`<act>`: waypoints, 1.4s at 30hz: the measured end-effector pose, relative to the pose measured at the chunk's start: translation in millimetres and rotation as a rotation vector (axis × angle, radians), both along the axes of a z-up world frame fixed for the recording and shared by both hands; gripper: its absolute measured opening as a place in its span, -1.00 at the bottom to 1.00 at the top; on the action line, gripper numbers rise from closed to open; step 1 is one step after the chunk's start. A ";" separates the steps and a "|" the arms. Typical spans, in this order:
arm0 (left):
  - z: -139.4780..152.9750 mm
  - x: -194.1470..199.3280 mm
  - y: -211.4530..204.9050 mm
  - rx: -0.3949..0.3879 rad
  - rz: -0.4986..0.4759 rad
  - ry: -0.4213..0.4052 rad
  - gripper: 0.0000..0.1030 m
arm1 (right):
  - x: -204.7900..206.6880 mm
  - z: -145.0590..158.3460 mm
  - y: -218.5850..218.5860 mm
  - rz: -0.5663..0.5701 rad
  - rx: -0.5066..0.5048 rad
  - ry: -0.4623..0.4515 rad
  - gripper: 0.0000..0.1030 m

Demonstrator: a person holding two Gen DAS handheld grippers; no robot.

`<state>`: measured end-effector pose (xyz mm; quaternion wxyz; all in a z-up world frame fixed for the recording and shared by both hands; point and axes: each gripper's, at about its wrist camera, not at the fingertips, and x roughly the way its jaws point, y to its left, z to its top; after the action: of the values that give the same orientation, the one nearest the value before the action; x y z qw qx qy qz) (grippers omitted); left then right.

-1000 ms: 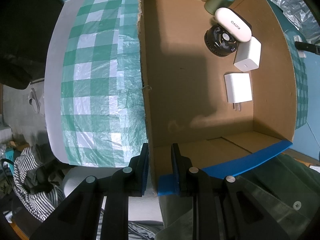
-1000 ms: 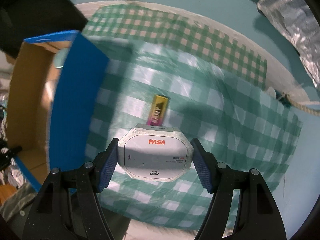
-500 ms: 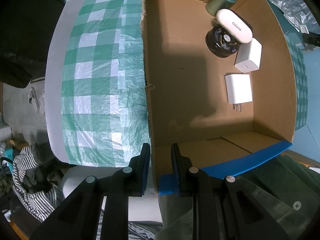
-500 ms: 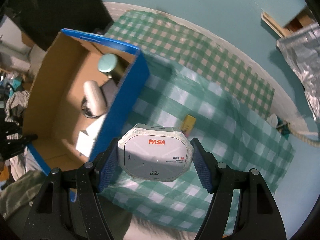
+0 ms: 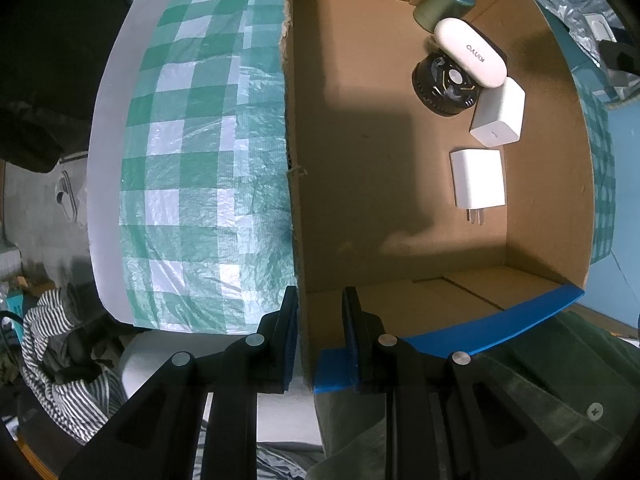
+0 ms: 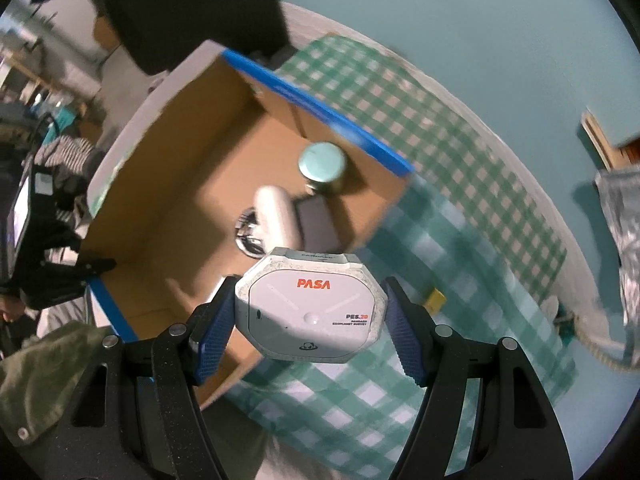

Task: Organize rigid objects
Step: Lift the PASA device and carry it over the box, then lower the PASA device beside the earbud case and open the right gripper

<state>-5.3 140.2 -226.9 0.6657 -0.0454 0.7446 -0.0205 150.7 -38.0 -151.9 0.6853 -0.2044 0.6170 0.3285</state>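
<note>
You're pinching the cardboard box (image 5: 400, 200) wall with the left gripper (image 5: 319, 336), steadying it; the right gripper (image 6: 310, 320) is holding the white PASA device (image 6: 310, 312) above the box's near corner, for dropping in.

Dim, bluish light. The left wrist view is sharp, with a broad shadow across the cardboard box (image 5: 360, 152) floor. The right wrist view is motion-blurred; fisheye bends both edges.

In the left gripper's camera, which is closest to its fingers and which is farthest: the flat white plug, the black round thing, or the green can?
1. flat white plug, nearest the left gripper, lying on the box floor at right.
2. black round thing, farther back, partly under a white oval case.
3. green can, farthest, in the box's back corner.
</note>
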 end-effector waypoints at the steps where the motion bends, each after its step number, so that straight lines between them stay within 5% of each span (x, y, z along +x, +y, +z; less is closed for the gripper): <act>1: -0.2 -0.3 0.1 0.000 0.002 -0.001 -0.59 | -1.9 -0.9 5.9 0.020 -0.001 -0.002 0.38; 19: -3.0 -1.3 -0.5 0.000 0.007 0.006 -0.59 | -36.6 -62.7 66.9 0.299 -0.171 -0.051 0.38; 28: -4.3 0.2 -0.2 0.000 0.006 0.008 -0.59 | -34.6 -75.9 71.4 0.292 -0.196 -0.054 0.38; 42: -5.3 1.2 0.6 0.001 0.002 0.011 -0.59 | -9.4 -36.4 51.5 0.151 -0.093 -0.053 0.39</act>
<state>-4.1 140.8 -232.2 0.6615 -0.0459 0.7483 -0.0192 141.3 13.5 -188.3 0.6644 -0.2904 0.5962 0.3446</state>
